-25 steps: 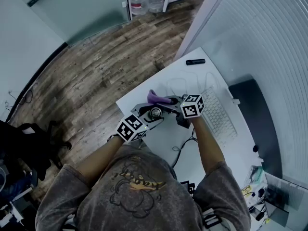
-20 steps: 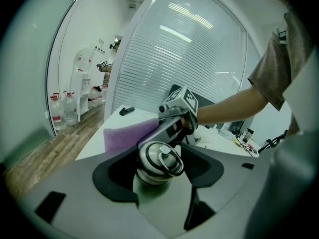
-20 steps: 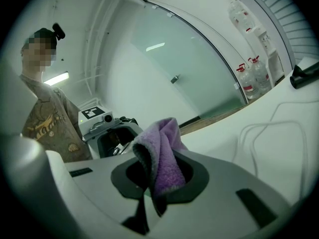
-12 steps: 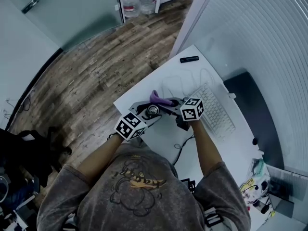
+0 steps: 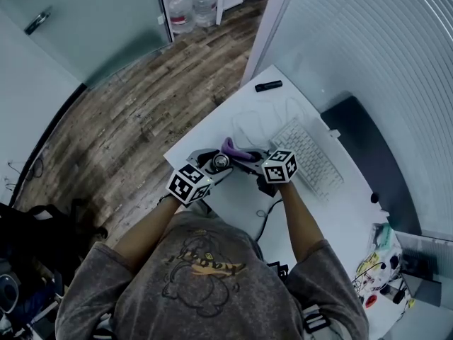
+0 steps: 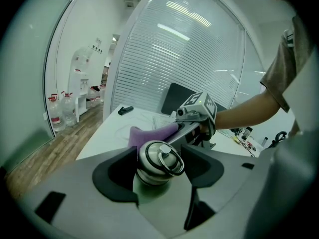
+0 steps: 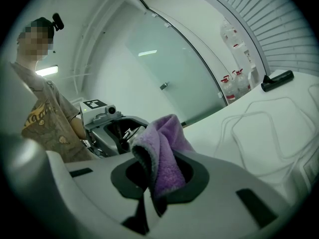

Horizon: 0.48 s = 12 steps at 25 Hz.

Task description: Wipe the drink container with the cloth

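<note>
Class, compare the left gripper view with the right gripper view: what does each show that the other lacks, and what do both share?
Left only: the flask seen plainly, ringed lid forward, shut in the left tongs; desk clutter far back. Right only: the door handle. Both: the cloth held by the right tongs, the black item on the table, the water bottles.
</note>
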Available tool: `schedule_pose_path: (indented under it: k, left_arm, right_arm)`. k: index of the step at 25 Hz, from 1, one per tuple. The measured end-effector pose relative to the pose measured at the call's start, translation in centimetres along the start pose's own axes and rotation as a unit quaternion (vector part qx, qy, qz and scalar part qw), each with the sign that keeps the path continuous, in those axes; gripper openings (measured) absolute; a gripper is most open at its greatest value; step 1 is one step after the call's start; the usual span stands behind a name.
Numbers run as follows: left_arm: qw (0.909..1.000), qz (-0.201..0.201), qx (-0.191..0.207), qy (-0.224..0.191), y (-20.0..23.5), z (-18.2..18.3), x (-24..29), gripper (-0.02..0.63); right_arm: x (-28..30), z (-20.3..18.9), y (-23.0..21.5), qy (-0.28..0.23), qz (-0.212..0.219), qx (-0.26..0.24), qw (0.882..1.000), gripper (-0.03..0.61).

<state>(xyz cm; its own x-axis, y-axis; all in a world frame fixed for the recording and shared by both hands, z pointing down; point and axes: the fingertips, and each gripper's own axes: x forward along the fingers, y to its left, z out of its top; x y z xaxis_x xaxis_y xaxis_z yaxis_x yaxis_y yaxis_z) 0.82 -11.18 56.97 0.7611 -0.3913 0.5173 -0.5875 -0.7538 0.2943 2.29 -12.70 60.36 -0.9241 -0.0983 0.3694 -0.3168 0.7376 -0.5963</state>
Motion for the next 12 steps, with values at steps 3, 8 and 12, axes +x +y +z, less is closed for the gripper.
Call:
schedule_pose_path:
  k: [3,8,12]
  left_arm:
    - [1.0,-0.001,0.001,0.004,0.0,0.0,0.0,0.282]
    - [1.0,-0.003,0.001,0.004,0.0,-0.1,0.0,0.282]
    - [1.0,-0.004,0.002,0.005,0.2,0.0,0.0,0.282]
  right_arm:
    - [-0.4,-0.5,0.3,-0.006,-0.01,0.002,1.0,0.054]
    - [-0.7,-1.5,1.0,-0.02,-0.03,0.002,0.999,0.053]
    - [-0.8,-2.1,1.4,-0.029,-0.041,0.007,0.999,0.054]
